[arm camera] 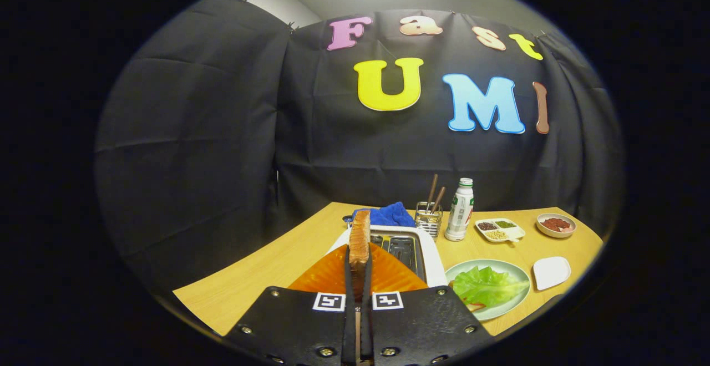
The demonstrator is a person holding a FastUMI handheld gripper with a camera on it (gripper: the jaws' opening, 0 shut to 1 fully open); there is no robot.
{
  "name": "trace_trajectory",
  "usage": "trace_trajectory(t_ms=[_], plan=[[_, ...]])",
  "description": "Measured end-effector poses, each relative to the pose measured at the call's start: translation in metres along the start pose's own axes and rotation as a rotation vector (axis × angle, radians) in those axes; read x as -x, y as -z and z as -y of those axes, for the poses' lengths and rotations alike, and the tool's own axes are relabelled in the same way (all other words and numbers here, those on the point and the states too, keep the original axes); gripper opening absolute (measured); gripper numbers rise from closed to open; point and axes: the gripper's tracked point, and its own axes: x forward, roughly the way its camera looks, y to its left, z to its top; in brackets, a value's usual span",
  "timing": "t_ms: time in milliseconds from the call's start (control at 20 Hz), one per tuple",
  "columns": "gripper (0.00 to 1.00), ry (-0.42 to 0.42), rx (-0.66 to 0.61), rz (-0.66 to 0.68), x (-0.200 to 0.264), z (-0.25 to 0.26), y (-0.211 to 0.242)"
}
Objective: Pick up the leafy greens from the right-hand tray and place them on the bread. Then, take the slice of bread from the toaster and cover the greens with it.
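The hand-held gripper (359, 277) clamps a bread slice (359, 239) upright above the toaster (427, 247). Lettuce (487, 285) lies on a green plate (516, 270); a divided dish (515, 233) holds seeds, and the bottle's (460, 209) label is unreadable.

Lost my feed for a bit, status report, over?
Gripper shut on bread slice, held upright above toaster. Leafy greens lie on green plate, right of fingers. Nothing between.

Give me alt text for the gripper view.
The gripper is shut on a bread slice, held upright above the white toaster. Beside it, leafy greens lie on a green plate on the wooden table.
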Motion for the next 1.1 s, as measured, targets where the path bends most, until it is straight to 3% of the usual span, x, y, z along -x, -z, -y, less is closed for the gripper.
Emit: trace_trajectory(t_ms=[300,450,1100], plan=[[0.04,-0.051,-0.035,0.045,0.012,0.006,-0.039],[0.03,-0.039,-0.014,0.086,0.019,0.016,-0.059],[0.03,-0.012,-0.081,0.112,0.037,0.088,-0.076]])
